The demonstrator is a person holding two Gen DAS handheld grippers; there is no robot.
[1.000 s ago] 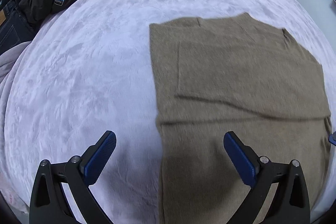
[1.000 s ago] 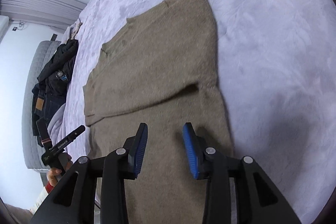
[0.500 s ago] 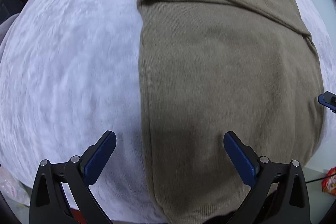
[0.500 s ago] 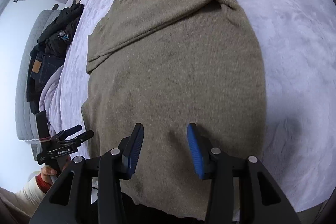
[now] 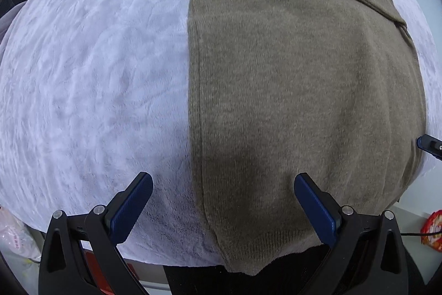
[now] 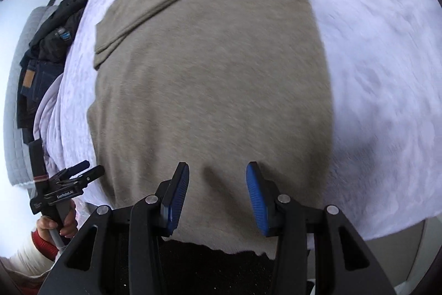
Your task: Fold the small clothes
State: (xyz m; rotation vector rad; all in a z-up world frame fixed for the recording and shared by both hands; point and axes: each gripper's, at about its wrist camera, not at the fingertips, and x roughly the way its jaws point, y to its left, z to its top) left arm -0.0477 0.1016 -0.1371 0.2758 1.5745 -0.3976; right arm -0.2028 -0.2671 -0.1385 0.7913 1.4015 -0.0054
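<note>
An olive-brown knit sweater (image 5: 304, 79) lies flat on a pale lilac plush bedspread (image 5: 91, 79), sleeves folded across its far part, hem hanging over the near bed edge. My left gripper (image 5: 223, 201) is wide open and empty above the sweater's left edge near the hem. My right gripper (image 6: 218, 192) is open, narrower, and empty over the hem; the sweater (image 6: 210, 79) fills that view. The left gripper also shows at the left of the right wrist view (image 6: 74, 179). The right gripper's tip shows at the right edge of the left wrist view (image 5: 429, 145).
Dark clothes and jeans (image 6: 47, 46) are piled at the far left of the bed. A grey quilted headboard (image 6: 16, 101) lies beyond. A red snack packet (image 5: 432, 230) and a plastic bag (image 5: 13, 237) lie on the floor by the bed edge.
Both grippers have drawn back toward the near bed edge and the sweater's hem. The sweater has not moved. Both jaws stay open.
</note>
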